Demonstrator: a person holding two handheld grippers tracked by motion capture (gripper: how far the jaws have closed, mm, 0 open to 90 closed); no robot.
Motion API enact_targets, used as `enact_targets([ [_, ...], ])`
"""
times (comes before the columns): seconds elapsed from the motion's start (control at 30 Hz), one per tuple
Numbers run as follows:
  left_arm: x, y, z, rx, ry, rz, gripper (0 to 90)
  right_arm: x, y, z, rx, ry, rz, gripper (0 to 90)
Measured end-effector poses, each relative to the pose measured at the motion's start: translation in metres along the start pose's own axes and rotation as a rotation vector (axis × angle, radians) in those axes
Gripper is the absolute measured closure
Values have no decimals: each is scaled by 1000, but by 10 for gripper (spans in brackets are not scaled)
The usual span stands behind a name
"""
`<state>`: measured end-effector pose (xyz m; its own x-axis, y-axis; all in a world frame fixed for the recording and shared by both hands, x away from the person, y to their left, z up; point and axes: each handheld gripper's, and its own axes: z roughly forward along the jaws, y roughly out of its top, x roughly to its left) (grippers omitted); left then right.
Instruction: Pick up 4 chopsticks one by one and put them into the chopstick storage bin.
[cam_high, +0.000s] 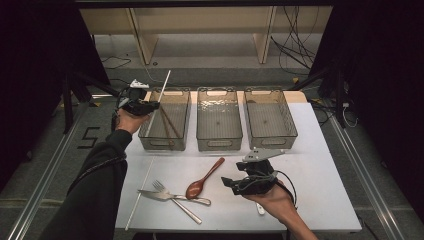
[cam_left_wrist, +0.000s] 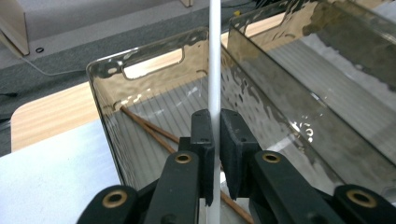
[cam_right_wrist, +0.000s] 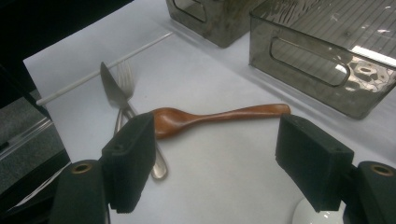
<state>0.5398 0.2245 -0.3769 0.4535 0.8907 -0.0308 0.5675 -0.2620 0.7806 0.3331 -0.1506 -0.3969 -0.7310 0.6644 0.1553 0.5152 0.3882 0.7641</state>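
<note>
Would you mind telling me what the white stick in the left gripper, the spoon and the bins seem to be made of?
White stick: probably plastic, being smooth, matte and evenly white. Spoon: looks like varnished wood, reddish-brown with a soft sheen. Bins: likely clear, smoky-tinted plastic, since their rippled walls can be seen through.

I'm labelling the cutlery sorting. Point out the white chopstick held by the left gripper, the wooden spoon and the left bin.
white chopstick (cam_left_wrist: 215, 56), left gripper view, shaft above the jaws.
wooden spoon (cam_high: 197, 188), high view, its bowl.
left bin (cam_high: 162, 144), high view, near wall by the handle slot.
</note>
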Motion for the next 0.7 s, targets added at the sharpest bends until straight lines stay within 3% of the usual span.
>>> enact_targets([
  [0.1,-1,-1,-5,36,24,7,716,0,0,0,0,1,2,296],
  [0.13,-1,-2,-8,28,20,3,706,0,-1,0,1,1,1,296],
  [0.23,1,-3,-22,33,-4,-41,631,0,-1,0,2,0,2,296],
  [0.3,-1,-5,-31,55,-15,-50,582,0,-1,-1,0,1,4,296],
  [0.43,-8,-12,-49,71,-33,-109,415,1,0,0,-1,0,3,296],
  [0.5,-13,-19,-57,87,-48,-92,379,1,0,1,4,1,4,296],
  [0.57,-19,-27,-65,110,-22,-78,354,1,0,1,3,1,2,296],
  [0.67,-24,-43,-78,109,-47,-104,334,1,0,0,0,-1,3,296],
  [0.7,-26,-47,-79,140,-41,-92,331,0,-1,0,0,-2,6,296],
])
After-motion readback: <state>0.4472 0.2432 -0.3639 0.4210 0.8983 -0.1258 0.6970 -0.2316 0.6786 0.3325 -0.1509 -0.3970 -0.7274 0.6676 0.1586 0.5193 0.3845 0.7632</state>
